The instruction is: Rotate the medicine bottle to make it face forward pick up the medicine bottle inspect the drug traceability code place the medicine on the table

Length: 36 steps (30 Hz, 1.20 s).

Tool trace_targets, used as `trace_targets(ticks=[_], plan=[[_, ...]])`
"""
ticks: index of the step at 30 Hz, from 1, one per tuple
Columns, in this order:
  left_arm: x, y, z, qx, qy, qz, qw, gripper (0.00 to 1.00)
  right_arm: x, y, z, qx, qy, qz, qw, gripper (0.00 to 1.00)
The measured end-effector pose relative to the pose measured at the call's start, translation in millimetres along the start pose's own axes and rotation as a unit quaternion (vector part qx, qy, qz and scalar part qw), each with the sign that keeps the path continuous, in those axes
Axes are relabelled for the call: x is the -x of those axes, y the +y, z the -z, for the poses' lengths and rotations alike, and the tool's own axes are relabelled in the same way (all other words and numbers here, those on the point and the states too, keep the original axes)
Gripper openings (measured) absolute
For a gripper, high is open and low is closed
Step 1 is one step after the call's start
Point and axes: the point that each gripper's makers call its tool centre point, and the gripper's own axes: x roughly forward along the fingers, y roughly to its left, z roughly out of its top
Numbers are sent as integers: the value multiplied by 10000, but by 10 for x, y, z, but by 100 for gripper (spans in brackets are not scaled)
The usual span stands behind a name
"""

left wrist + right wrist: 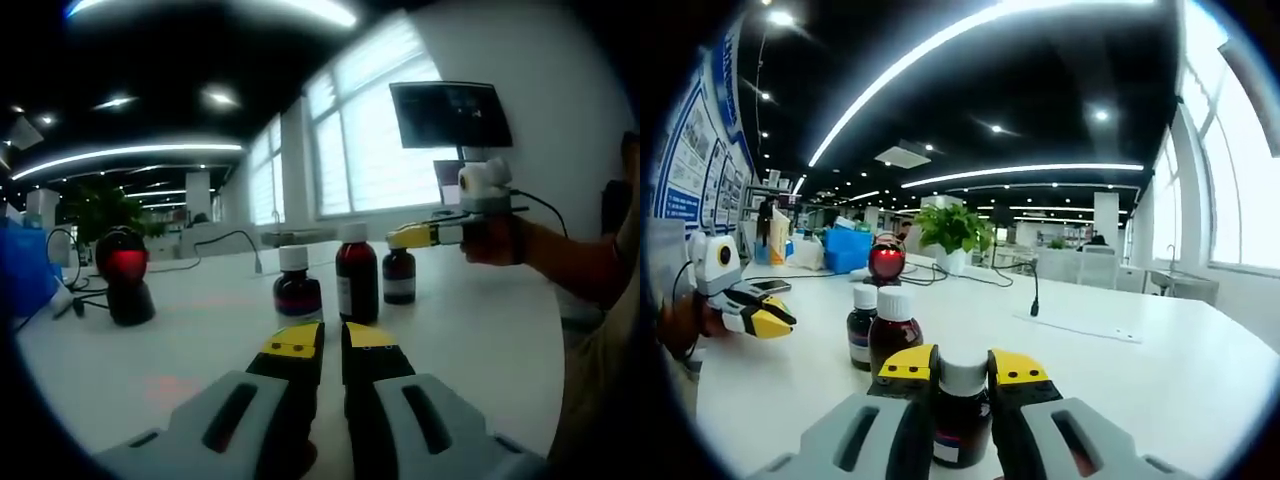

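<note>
Three dark brown medicine bottles with white caps stand on the white table (480, 330). In the right gripper view, my right gripper (962, 365) has its yellow-tipped jaws pressed against both sides of the nearest bottle (962, 415), which stands upright. The left gripper view shows that same bottle (399, 276) at the right of the row, with the right gripper (412, 237) reaching in at cap height. The other two bottles (297, 287) (357, 275) stand just beyond my left gripper (332, 338), whose jaws are together with nothing between them.
A black barcode scanner (125, 272) with a red glowing window stands at the left of the table, cables behind it. A blue box (847, 250), a potted plant (952, 232) and a sheet of paper (1080, 325) lie farther off. A person's hand (490, 240) holds the right gripper.
</note>
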Motion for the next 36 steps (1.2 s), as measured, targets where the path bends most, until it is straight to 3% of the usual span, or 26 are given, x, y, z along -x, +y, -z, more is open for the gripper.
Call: trace_targets(ticks=[18,36], plan=[[7,19,-10,58,-22,5,10000,0,0,29,-1,252,35,680,9974,16],[13,10,-19,100,-44,-1,9999,0,-8,25,8,373,27,770,9963,17]])
